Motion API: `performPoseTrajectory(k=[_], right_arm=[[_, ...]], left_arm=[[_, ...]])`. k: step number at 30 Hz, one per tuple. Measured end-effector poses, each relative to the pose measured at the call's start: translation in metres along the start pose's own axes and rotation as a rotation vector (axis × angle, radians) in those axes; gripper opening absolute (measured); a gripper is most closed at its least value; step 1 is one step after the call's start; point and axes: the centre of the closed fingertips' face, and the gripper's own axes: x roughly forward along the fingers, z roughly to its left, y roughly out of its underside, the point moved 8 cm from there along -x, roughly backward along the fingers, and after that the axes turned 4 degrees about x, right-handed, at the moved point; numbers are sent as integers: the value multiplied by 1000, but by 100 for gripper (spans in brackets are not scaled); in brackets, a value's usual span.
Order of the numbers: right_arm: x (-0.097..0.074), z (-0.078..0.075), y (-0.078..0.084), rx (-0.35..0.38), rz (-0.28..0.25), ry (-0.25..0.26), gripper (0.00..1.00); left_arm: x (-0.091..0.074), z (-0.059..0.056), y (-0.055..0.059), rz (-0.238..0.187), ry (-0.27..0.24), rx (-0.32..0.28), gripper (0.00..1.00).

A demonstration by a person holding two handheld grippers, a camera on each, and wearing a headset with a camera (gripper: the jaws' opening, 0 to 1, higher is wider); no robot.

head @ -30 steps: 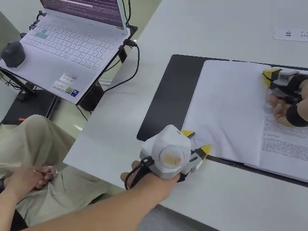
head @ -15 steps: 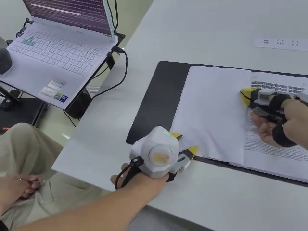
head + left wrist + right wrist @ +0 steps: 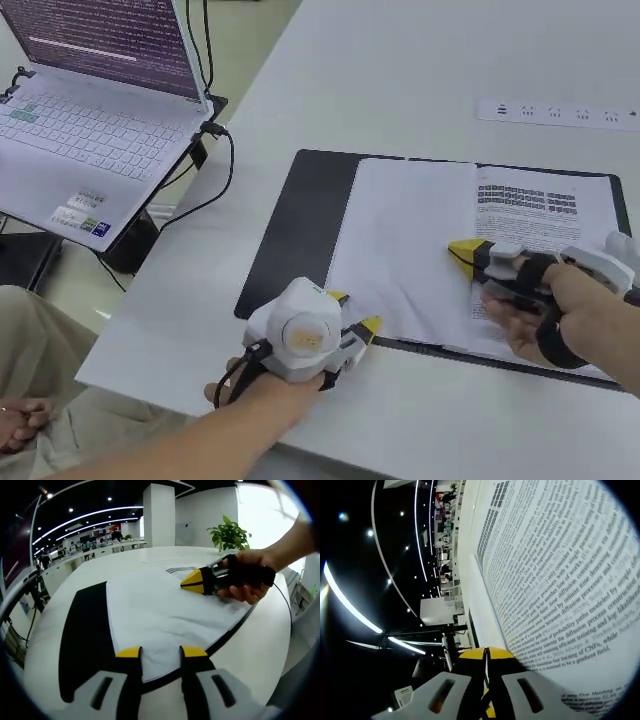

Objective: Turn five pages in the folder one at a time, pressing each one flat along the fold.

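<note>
The folder (image 3: pixel 300 220) lies open on the white table, its black inside cover at the left. A blank white page (image 3: pixel 405 235) lies turned over to the left, and a printed page (image 3: pixel 535 205) lies at the right. My right gripper (image 3: pixel 462 252) is shut, its yellow tip pressed down on the paper at the fold, about halfway along it. In its own view the shut right gripper (image 3: pixel 486 655) rests against the printed page (image 3: pixel 560 580). My left gripper (image 3: pixel 355 318) sits at the near edge of the folder; the left gripper (image 3: pixel 161 654) is open over the blank page (image 3: pixel 150 610).
A white laptop (image 3: pixel 90 120) stands on a low stand at the left, a black cable (image 3: pixel 215 170) running from it. A white power strip (image 3: pixel 560 112) lies at the table's far right. The table's near edge (image 3: pixel 150 385) runs just behind my left gripper.
My right gripper has slid down the fold from the folder's far end toward me, staying shut. The left gripper has held its place; the head camera has shifted.
</note>
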Motion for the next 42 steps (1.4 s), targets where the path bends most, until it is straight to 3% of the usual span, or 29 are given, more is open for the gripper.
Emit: performPoseTrajectory(k=[13,21,31,35,42], right_arm=[[-27,-23,36,-29,82,27,0],[-45,-34,61,-1,93,24,0],[-61,-41,80,37,103,25,0],[-71,-44,96,20,123,54,0],[-90,-35,110,27,104,10,0]], left_arm=[[-1,-1,0,-4,0,0,28],[-1,-2,-1,1,2,0,28],[-1,-1,-2,11,4,1,28],[0,-1,-3,17,3,-4,28],[-1,-4,-5,42,-26,-24,28]])
